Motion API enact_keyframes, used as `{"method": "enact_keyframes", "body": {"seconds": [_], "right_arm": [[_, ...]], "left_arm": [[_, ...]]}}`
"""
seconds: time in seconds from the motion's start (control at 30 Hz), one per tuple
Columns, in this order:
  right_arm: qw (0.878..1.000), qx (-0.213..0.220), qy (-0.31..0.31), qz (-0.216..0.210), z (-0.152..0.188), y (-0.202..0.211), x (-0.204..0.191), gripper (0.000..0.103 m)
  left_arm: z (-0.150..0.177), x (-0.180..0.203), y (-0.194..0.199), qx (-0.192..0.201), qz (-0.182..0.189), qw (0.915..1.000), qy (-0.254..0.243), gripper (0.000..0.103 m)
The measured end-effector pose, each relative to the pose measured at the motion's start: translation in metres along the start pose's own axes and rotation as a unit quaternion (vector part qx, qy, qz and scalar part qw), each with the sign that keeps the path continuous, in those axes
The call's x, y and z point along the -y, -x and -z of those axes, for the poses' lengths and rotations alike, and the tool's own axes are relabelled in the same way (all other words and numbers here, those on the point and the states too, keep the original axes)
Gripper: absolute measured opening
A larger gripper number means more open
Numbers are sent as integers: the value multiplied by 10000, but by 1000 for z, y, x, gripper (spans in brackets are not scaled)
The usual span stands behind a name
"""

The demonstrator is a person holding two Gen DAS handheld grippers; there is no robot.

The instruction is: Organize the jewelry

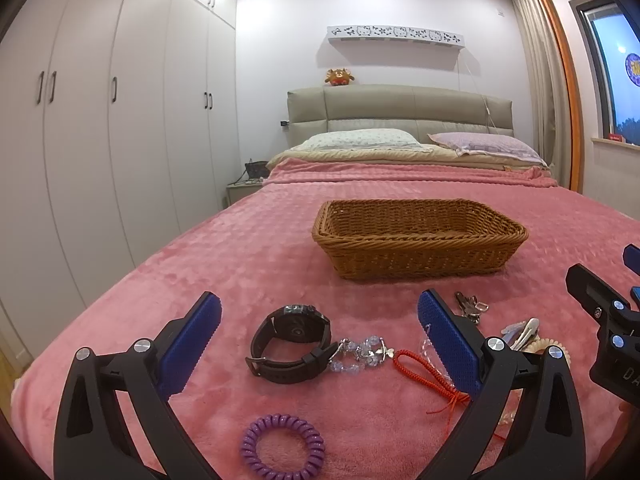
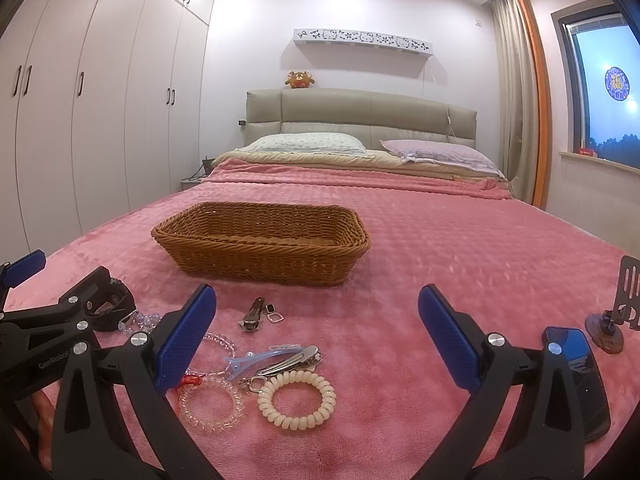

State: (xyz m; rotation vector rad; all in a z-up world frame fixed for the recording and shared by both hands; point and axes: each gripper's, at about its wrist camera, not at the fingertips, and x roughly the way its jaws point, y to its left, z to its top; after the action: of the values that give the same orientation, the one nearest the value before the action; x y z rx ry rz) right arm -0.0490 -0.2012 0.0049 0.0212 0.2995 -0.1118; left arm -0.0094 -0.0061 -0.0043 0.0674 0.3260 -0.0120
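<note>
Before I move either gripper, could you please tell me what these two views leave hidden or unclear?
- Woven wicker basket: its floor is hidden by the near wall in both views.
- Dark blue phone-like slab: right wrist view, partly covered by the right gripper finger.
- Clear beaded bracelet: partly behind the same gripper.
- Small silver key-like bits: too small to identify.

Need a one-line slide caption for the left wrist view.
Open left gripper hovers over black watch on pink blanket; wicker basket beyond.
</note>
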Motion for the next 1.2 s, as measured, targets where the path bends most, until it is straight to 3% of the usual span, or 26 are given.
{"method": "enact_keyframes", "body": {"seconds": [1.2], "right_arm": [[9999,-100,-56,-28,0,-6,2,96]], "left_arm": [[0,-16,-5,-176,134,9991,374,96]]}}
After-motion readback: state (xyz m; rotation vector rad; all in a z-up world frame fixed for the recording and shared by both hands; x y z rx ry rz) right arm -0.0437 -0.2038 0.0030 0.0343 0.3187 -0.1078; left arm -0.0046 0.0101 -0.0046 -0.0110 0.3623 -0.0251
